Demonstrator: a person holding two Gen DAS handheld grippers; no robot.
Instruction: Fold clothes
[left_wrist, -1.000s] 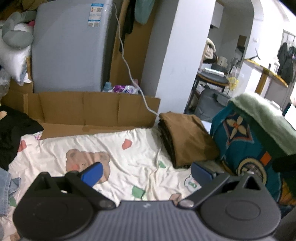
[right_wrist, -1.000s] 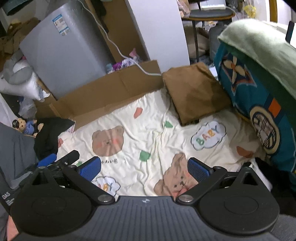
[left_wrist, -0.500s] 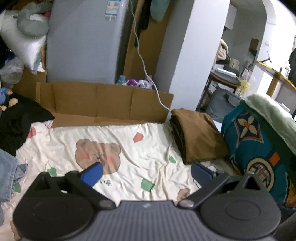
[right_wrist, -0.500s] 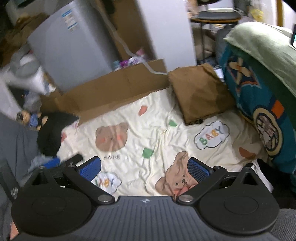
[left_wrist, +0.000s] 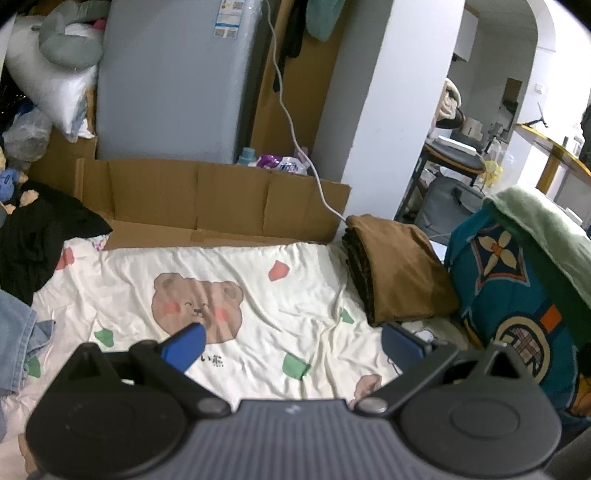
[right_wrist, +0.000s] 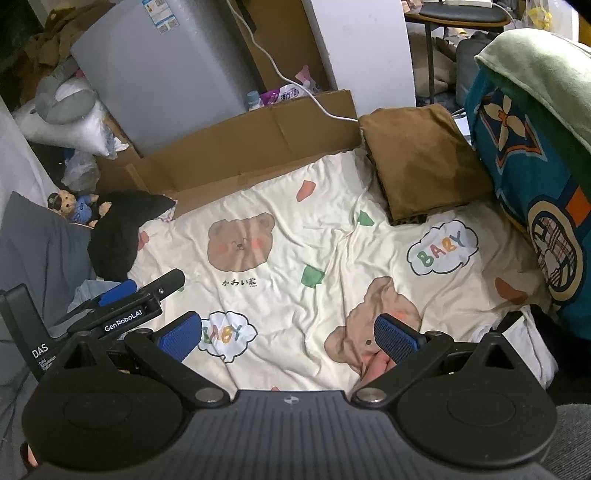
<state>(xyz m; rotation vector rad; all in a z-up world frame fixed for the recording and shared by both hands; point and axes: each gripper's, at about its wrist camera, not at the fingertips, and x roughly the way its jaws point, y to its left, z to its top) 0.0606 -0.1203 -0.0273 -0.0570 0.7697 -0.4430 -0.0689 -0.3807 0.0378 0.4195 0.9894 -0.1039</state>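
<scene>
Both tongs spread empty, left tongs (left_wrist: 291, 345), right tongs (right_wrist: 286, 336), folded brown garment (right_wrist: 424, 162) lengthwise away

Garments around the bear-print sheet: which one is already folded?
The brown garment at the sheet's far right corner, a neat stack; the black garment and blue denim lie crumpled.

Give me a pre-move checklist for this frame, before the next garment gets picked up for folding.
1. Left gripper open, holding nothing: ok.
2. Right gripper open, holding nothing: ok.
3. Bear-print sheet bare of garments in the middle: ok.
4. Folded brown garment parked at the sheet's far right corner: ok.
5. Unfolded black garment and denim waiting at the left edge: ok.
6. Which garment goes next: cannot tell.
</scene>
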